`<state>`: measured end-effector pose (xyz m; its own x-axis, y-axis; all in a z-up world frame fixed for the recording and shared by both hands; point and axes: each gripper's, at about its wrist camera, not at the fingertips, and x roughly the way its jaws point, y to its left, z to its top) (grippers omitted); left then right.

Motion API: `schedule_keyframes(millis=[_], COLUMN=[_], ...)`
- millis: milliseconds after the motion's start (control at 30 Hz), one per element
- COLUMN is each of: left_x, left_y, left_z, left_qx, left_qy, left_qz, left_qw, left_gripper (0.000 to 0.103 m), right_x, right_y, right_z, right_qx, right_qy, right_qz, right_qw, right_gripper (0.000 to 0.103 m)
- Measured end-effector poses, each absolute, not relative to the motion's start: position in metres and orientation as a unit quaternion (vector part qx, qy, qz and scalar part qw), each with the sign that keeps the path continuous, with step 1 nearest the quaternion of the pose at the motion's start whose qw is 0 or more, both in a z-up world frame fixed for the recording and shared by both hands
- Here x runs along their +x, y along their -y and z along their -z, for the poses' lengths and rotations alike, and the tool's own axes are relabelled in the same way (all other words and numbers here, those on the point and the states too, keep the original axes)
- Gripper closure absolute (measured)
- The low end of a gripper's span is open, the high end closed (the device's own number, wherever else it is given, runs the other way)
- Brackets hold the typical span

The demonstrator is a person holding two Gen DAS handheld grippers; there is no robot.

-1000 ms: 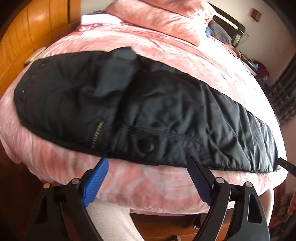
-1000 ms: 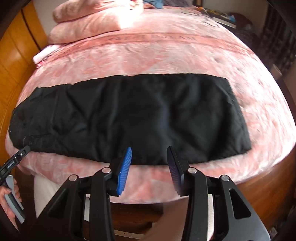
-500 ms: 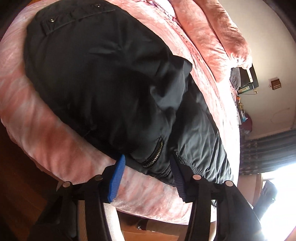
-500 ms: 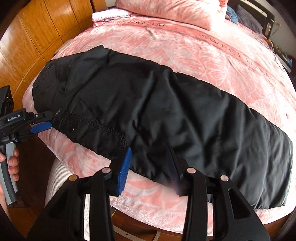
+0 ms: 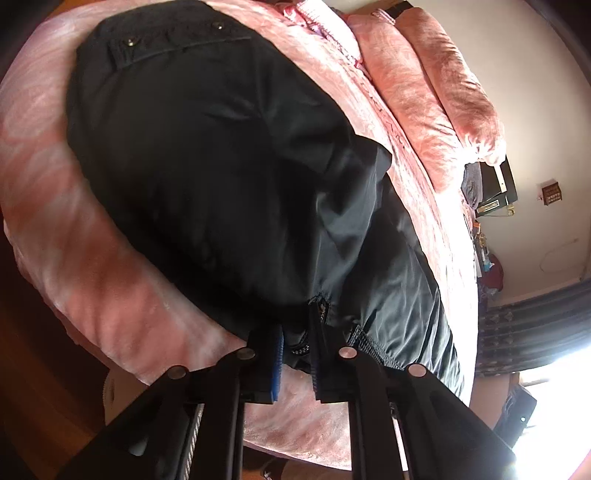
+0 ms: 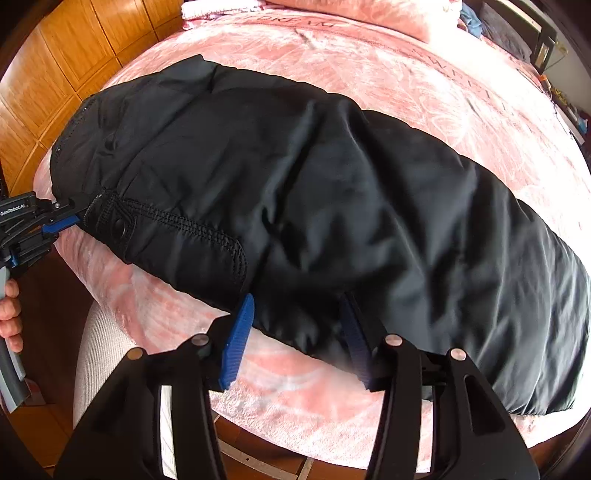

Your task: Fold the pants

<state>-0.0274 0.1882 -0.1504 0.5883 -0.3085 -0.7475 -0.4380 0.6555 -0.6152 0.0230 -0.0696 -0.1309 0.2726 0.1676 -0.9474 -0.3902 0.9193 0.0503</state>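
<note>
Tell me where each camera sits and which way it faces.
Left wrist: on the left gripper, low at the bed's edge, looking along the black pants toward the pillows; its jaws pinch the zipper edge.
Right wrist: on the right gripper, looking across the pants; jaws open at the near hem; the person's hand shows.
Shared: pants, bed, left gripper.

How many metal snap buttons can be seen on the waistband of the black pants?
2, both on the waistband of the black pants: one near its left end, one further right. Others may be hidden.

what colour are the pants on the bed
Black pants, lying on the pink bed cover; clearest in the right wrist view.
</note>
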Motion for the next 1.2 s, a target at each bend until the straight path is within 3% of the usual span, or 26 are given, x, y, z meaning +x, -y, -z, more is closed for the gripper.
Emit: schedule_keyframes(millis=[267, 367, 433, 467, 500, 733, 967, 1200], left_x=[-0.033, -0.03, -0.03, -0.032, -0.035, -0.016, 0.046, 0.034], left_y=[-0.186, -0.184, -0.179, -0.174, -0.167, -0.076, -0.003, 0.027], left_z=[0.157, 0.143, 0.131, 0.124, 0.116, 0.086, 0.146, 0.115], left_qx=[-0.398, -0.365, -0.336, -0.318, -0.3, -0.206, -0.112, -0.07], left_qy=[-0.45, -0.464, -0.468, -0.464, -0.456, -0.429, -0.523, -0.482], left_qz=[-0.053, -0.064, -0.089, -0.101, -0.116, -0.041, 0.012, 0.026], left_qw=[0.798, 0.805, 0.813, 0.821, 0.83, 0.879, 0.845, 0.873], left_gripper=[0.093, 0.086, 0.073, 0.055, 0.046, 0.043, 0.043, 0.039], right_x=[0.028, 0.028, 0.027, 0.028, 0.029, 0.044, 0.062, 0.034], right_y=[0.069, 0.071, 0.083, 0.093, 0.107, 0.23, 0.298, 0.351], right_z=[0.138, 0.132, 0.123, 0.118, 0.114, 0.102, 0.155, 0.118], right_qx=[-0.1, -0.1, -0.093, -0.088, -0.079, -0.009, 0.041, 0.107], right_qy=[-0.581, -0.573, -0.562, -0.558, -0.556, -0.557, -0.594, -0.554], right_qz=[-0.169, -0.176, -0.175, -0.167, -0.156, -0.043, -0.017, -0.007], right_qw=[0.79, 0.794, 0.803, 0.808, 0.813, 0.829, 0.804, 0.826], right_gripper=[0.05, 0.05, 0.049, 0.048, 0.048, 0.048, 0.044, 0.042])
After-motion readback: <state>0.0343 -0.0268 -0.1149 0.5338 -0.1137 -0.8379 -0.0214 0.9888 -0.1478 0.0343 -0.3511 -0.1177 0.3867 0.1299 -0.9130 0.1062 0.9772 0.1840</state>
